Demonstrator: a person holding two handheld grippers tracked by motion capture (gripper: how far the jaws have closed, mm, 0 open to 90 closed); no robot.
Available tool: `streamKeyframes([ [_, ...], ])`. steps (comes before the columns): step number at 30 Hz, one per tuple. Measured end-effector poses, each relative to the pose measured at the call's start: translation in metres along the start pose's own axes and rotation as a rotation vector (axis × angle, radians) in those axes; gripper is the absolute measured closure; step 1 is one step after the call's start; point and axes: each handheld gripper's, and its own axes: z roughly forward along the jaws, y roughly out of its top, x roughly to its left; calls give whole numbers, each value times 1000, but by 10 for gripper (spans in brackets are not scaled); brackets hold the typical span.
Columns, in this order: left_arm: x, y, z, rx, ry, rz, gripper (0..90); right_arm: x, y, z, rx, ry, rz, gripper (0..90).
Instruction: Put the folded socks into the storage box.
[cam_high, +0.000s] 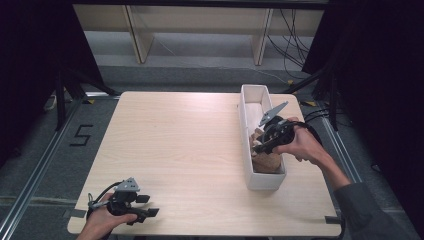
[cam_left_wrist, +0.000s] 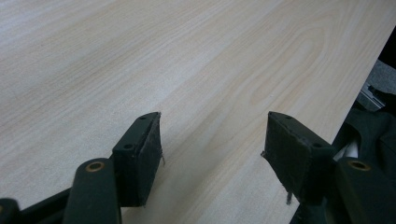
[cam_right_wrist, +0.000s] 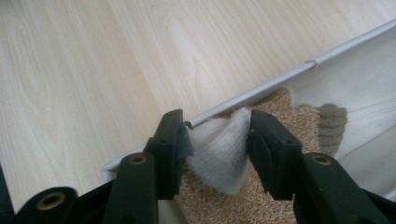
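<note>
At the near left corner of the pale wooden worktop (cam_high: 190, 150), the left hand-held gripper (cam_high: 145, 206) rests with jaws spread, empty. Farther off, by the right edge, the right hand-held gripper (cam_right_wrist: 217, 140) clamps a fold of white knitted cloth (cam_right_wrist: 219, 156) over tan knitted fabric (cam_right_wrist: 289, 126) inside the long white rectangular box (cam_high: 246, 120).

Table (cam_high: 190, 150): pale wood-grain top, smooth, faint sheen. Long box (cam_high: 245, 130): white, matt, looks like thin board or plastic, cannot tell which. Inside, knitted cloth (cam_right_wrist: 280, 130): tan-orange, coarse weave, with soft white fuzzy patch (cam_right_wrist: 219, 149) and grey ribbed bit. Right claw (cam_right_wrist: 217, 140): matt black plastic, brass-coloured rivets. Left claw (cam_left_wrist: 212, 144): pads rough, frayed at edges.
</note>
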Motion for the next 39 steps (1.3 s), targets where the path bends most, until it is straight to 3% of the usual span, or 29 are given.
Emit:
streamKeyframes([
  [1, 0, 0, 1, 7, 8, 4, 359, 2, 0, 1, 18, 7, 19, 652],
  [8, 0, 0, 1, 10, 3, 2, 363, 15, -9, 25, 126, 62, -25, 697],
  [13, 2, 0, 1, 10, 5, -1, 363, 9, -17, 26, 93, 102, 4, 685],
  [14, 2, 0, 0, 12, 4, -1, 364, 11, -17, 25, 92, 91, 46, 666],
  [15, 2, 0, 0, 10, 4, 0, 364, 11, -17, 23, 82, 89, 52, 658],
  [21, 2, 0, 1, 16, -1, 1, 364, 6, -16, 2, 14, 53, 72, 669],
  [30, 1, 0, 0, 11, 3, 1, 364, -1, -10, -11, -15, 30, 101, 715],
  [33, 2, 0, 0, 6, 5, 0, 364, -2, -10, -9, 25, 6, 97, 755],
  [34, 2, 1, 0, 4, 5, -2, 364, -4, -11, -7, 34, 5, 65, 766],
  [35, 1, 0, 0, 3, 4, -5, 364, -2, -11, -4, 54, 4, 88, 777],
  [39, 0, 0, -1, -3, 4, -8, 365, 5, -8, 10, 94, 42, 52, 799],
])
